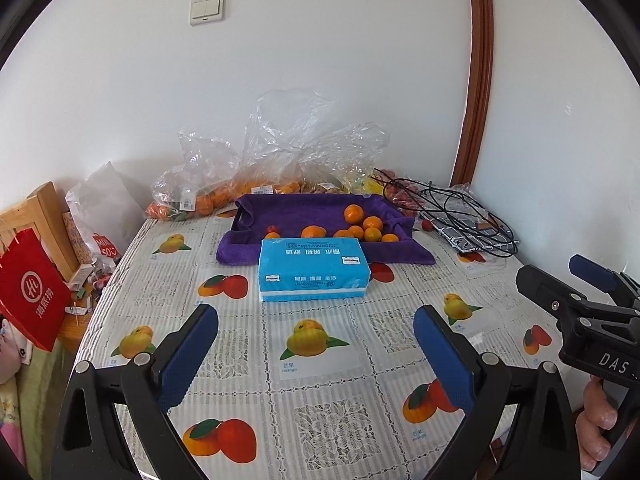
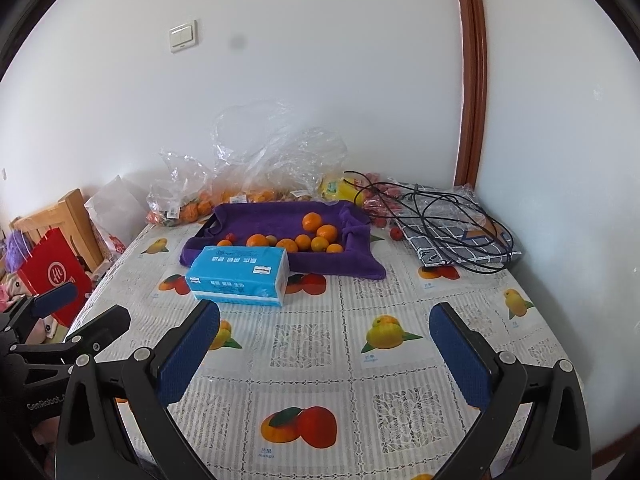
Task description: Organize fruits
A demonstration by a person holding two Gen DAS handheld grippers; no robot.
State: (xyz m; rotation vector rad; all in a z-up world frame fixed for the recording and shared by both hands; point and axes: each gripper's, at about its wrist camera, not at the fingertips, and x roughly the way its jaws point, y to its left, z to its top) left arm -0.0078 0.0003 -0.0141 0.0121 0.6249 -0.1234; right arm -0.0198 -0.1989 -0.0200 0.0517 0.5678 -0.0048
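Both the left gripper [image 1: 316,360] and right gripper [image 2: 325,356] hover wide apart and empty over the near tablecloth [image 1: 320,420]; oranges [image 1: 354,214] lie on a purple towel [image 1: 288,206] at the far side, behind a blue tissue pack [image 1: 312,270], with what seem more fruit in plastic bags [image 1: 256,160] beyond

White walls [image 1: 320,60] meet in a corner behind the table [image 1: 320,360], which wears a lace-patterned cloth printed with fruit pictures. A light switch [image 1: 206,9] with 2 rockers sits high on the wall. A brown wooden door frame [image 1: 476,80] rises at right; a wooden chair [image 1: 44,216] stands at left. Soft daylight fills the room.
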